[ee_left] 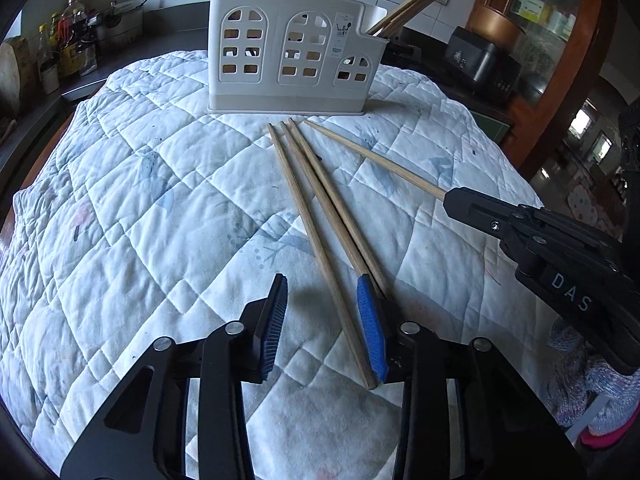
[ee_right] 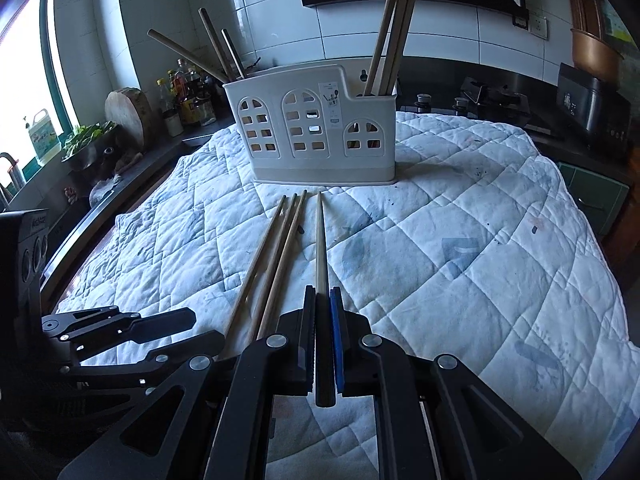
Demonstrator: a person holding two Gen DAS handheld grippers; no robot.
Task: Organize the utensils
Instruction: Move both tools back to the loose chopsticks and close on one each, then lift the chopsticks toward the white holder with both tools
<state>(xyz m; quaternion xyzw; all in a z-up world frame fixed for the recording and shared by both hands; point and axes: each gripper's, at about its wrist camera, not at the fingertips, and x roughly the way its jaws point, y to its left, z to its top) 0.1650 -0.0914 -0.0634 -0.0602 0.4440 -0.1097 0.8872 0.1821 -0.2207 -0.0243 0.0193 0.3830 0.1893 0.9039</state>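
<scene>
A white utensil holder (ee_left: 272, 96) (ee_right: 276, 168) stands upright on the quilt, with chopsticks sticking out of its left and right ends. Three wooden chopsticks (ee_left: 308, 200) (ee_right: 276, 248) lie side by side in front of it. My left gripper (ee_left: 322, 280) (ee_right: 208, 325) is low over their near ends. Its blue pads (ee_left: 370, 328) stand apart, the leftmost chopstick lies in the gap, and no pad presses on it. My right gripper (ee_right: 322, 292) (ee_left: 452, 200) is shut on a fourth chopstick (ee_right: 320, 240) (ee_left: 376, 160), which points toward the holder just above the quilt.
The white quilt (ee_left: 160, 220) (ee_right: 480, 260) covers the whole table. A counter on the left carries bottles (ee_right: 188, 96), a round chopping board (ee_right: 128, 112) and greens. A stove (ee_right: 492, 100) and a black appliance (ee_right: 592, 108) stand behind on the right.
</scene>
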